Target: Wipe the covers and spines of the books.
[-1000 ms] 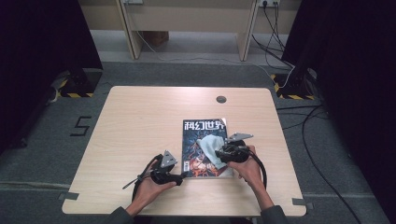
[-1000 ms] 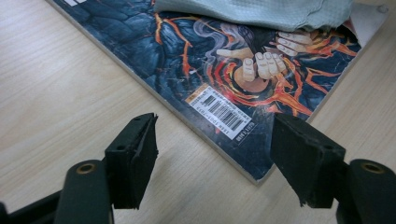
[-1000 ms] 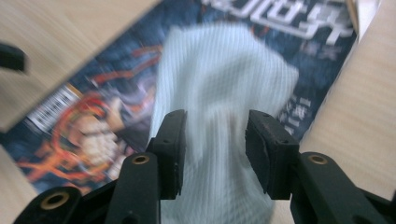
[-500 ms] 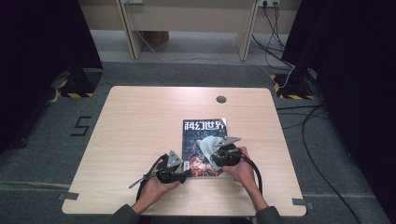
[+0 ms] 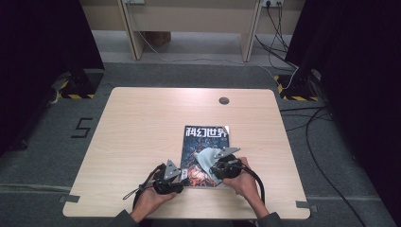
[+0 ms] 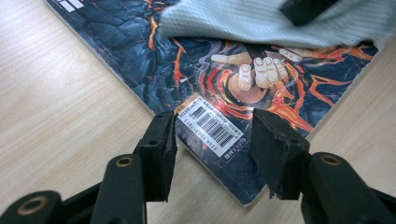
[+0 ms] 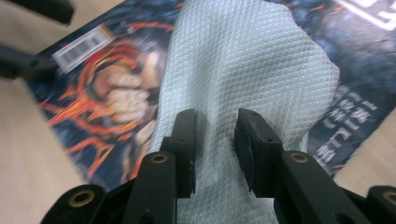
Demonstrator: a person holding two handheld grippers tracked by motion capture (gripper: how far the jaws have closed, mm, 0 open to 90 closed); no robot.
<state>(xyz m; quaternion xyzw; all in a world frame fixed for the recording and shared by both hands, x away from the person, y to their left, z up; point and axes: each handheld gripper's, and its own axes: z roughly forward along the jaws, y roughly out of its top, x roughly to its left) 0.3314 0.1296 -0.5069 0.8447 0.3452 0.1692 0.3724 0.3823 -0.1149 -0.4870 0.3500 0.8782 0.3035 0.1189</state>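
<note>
Both grippers had just been closing. Our left gripper (image 6: 212, 149) stood half open, pressed on the magazine (image 5: 204, 150) corner; our right gripper (image 7: 215, 149) narrowed onto the tissue (image 7: 243, 70) lying on the cover, grip uncertain. We judged wiping under way.

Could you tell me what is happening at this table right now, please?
A person is working on a glossy magazine with a fiery dark cover lying on the pale wooden table. The right gripper has a white embossed paper towel between its jaws, spread on the cover as if wiping it. The left gripper straddles the magazine's barcode corner; both grippers' jaws have just been closing.
</note>
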